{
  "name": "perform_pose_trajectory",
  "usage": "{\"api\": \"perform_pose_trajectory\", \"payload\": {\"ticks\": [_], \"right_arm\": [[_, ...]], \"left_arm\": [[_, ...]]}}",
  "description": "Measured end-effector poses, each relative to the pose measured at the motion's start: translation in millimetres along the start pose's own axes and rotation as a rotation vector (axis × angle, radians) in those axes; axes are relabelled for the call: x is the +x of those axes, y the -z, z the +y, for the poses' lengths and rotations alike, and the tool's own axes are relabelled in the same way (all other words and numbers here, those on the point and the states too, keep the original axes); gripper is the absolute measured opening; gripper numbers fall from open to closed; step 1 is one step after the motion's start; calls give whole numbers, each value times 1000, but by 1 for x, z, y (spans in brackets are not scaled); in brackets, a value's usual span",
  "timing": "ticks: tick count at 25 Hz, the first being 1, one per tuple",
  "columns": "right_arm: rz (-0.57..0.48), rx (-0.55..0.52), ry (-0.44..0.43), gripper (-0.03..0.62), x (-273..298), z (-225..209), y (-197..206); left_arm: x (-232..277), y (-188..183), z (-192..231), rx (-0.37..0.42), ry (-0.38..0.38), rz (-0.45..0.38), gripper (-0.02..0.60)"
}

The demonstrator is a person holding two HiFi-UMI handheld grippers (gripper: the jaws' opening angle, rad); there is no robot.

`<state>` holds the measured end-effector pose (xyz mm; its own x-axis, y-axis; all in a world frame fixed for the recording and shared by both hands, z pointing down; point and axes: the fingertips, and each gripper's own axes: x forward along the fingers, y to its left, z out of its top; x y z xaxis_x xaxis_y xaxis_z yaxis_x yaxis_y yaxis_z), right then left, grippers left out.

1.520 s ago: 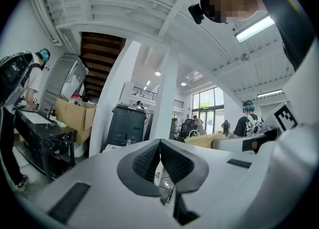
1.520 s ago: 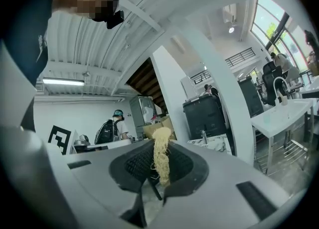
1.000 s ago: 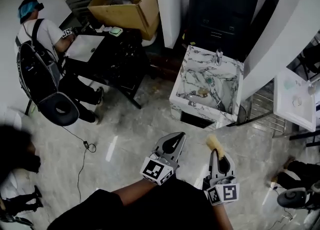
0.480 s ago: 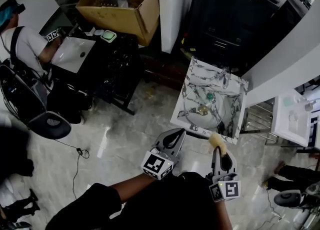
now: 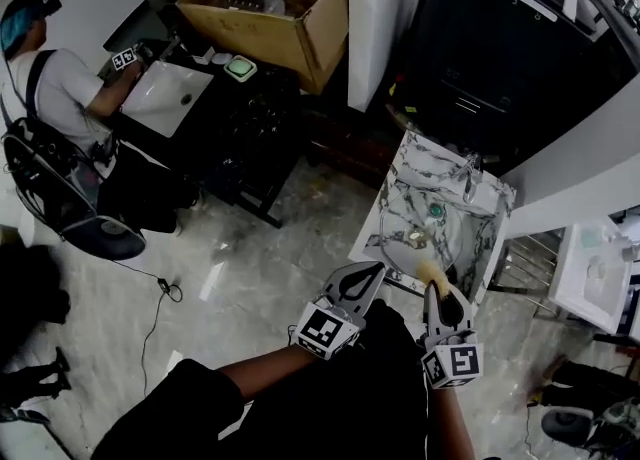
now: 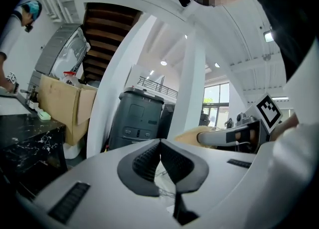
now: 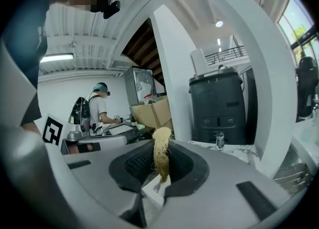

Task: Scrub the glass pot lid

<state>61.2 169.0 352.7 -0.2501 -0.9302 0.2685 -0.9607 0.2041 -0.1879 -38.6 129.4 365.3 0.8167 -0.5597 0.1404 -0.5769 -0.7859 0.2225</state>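
A marble-patterned sink [image 5: 396, 185] stands on the floor ahead of me, and the round glass pot lid [image 5: 413, 239] lies in its basin with a tan knob at its middle. My left gripper [image 5: 366, 272] hovers just short of the sink's near edge, shut with nothing between its jaws; in the left gripper view [image 6: 160, 144] its pads meet. My right gripper [image 5: 432, 286] is shut on a yellowish fibrous scrubber [image 5: 430, 274], which sticks up between the pads in the right gripper view [image 7: 161, 149].
A faucet [image 5: 468, 184] sits at the sink's back rim. Behind it stand a dark bin [image 5: 500, 38] and a white pillar [image 5: 386, 8]. A cardboard box [image 5: 272, 10] rests on a black table [image 5: 245, 108]. A seated person [image 5: 60, 88] works at left.
The view has shifted toward the sink, which now lies right in front of both grippers. Both grippers stay shut, and the scrubber is still held in the right one.
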Motion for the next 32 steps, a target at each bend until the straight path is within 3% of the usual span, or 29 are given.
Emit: {"api": "perform_pose_trajectory", "payload": {"ticks": [7, 13, 18, 28, 32], "right_arm": [[129, 10, -116, 69, 41, -40, 30], [238, -11, -224, 69, 90, -69, 71], [356, -42, -327, 70, 126, -75, 117], [600, -120, -411, 71, 199, -90, 221], [668, -109, -438, 71, 218, -96, 254]], "left_arm": [[40, 24, 3, -67, -72, 7, 17], [73, 57, 31, -68, -225, 71, 17], [84, 92, 48, -183, -304, 142, 17], [112, 108, 68, -150, -310, 206, 17], [120, 111, 72, -193, -321, 230, 15]]}}
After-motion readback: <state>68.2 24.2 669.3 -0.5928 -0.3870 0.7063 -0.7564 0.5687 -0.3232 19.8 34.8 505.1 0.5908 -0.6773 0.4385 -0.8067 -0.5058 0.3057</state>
